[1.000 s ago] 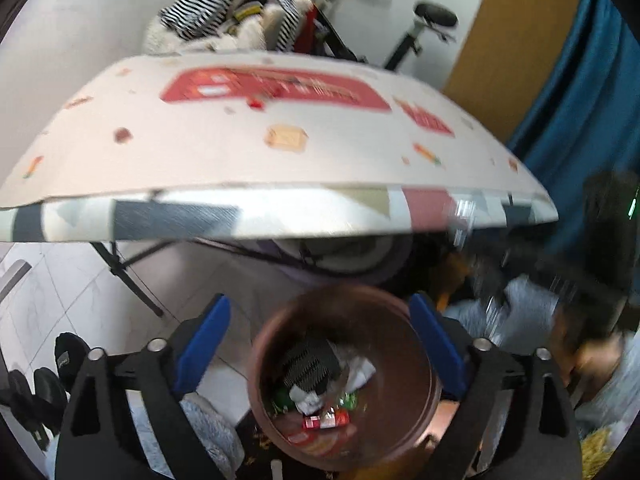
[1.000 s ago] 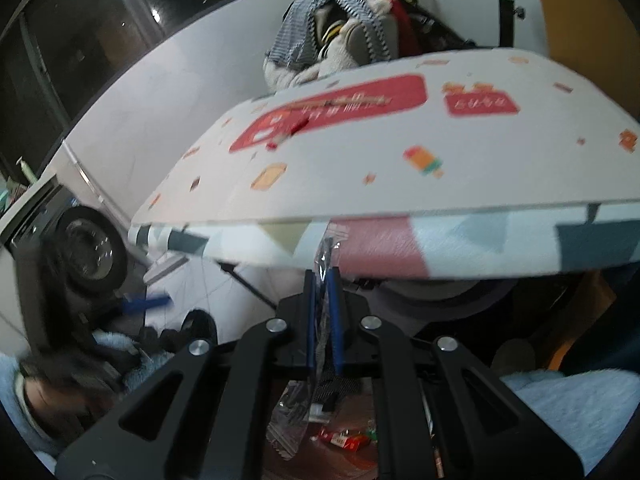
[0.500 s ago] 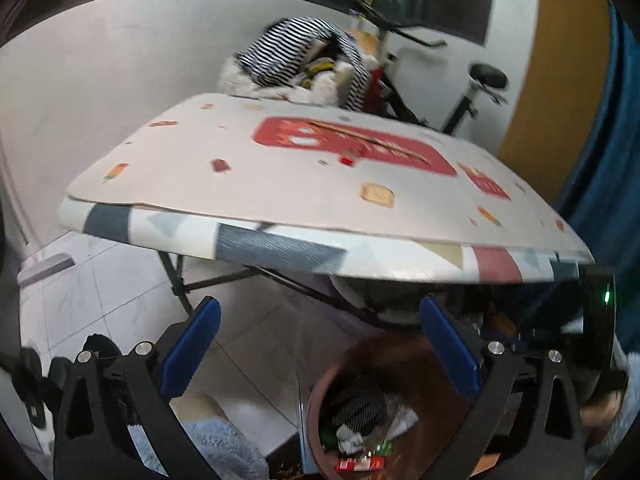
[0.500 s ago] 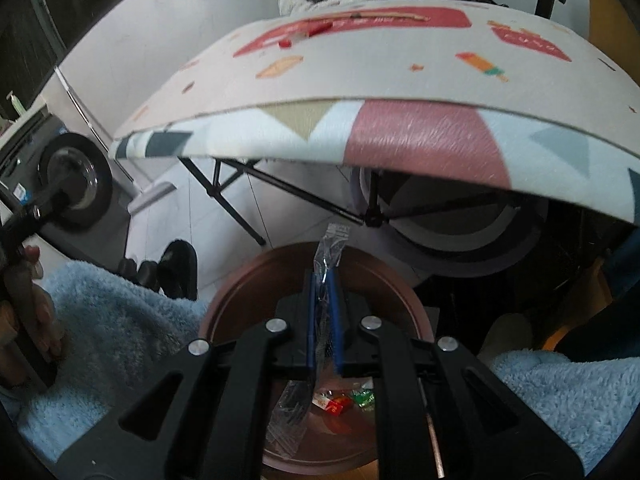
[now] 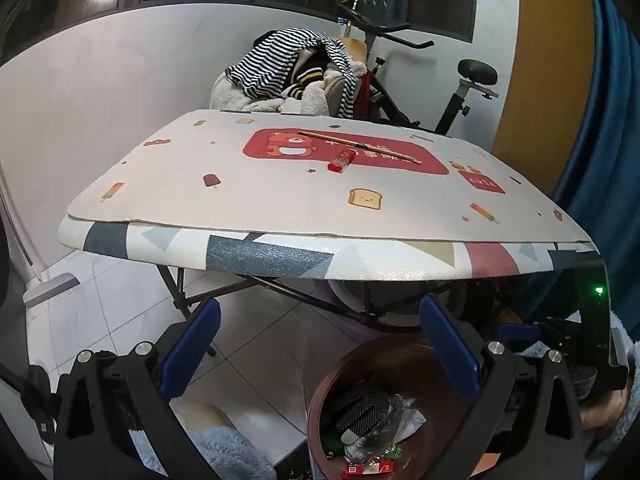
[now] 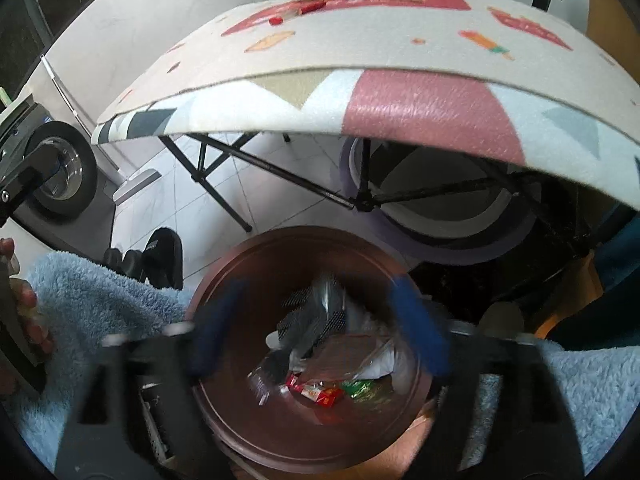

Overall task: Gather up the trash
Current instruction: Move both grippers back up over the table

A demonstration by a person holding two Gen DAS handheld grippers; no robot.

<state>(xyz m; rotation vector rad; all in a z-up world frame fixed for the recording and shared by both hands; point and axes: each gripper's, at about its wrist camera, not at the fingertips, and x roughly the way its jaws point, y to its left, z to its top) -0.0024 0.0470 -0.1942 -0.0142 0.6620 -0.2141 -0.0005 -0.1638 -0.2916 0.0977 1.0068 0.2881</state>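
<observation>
A brown round trash bin [image 6: 316, 360] sits on the floor below the near edge of a folding table [image 5: 280, 256], holding a clear plastic wrapper [image 6: 332, 312] with a black dotted print, red snack packets [image 6: 316, 394], a green foil wrapper [image 6: 360, 388] and white crumpled paper [image 6: 380, 360]. Packet print is too small to read. In the left wrist view the bin [image 5: 384, 364] shows at lower right, w/ a red-and-white packet [image 5: 368, 469] near its bottom.

The right gripper [image 6: 320, 328], blurred by motion, hangs directly over the bin w/ blue pads [image 6: 420, 324] spread wide and nothing between them. Half a sec ago those pads were pinched on the clear wrapper above the bin; the wrapper now lies inside it. The left gripper [image 5: 318, 344] is wide apart too, holding nothing, off to the bin's left; vs. 0.5 s ago its view sits higher, w/ more tabletop showing.

On the table, a cartoon mat [image 5: 312, 184] carries a red panel w/ a bear and white characters too small to make out, plus a smaller red tag reading "cute" [image 5: 482, 182]. A red lighter [image 5: 342, 160] and a thin wooden stick [image 5: 360, 146] lie on the red panel. Behind: a pile of striped clothes [image 5: 288, 64] and an exercise bike [image 5: 460, 92]. A washer drum [image 6: 60, 168] shows at left in the right wrist view.
</observation>
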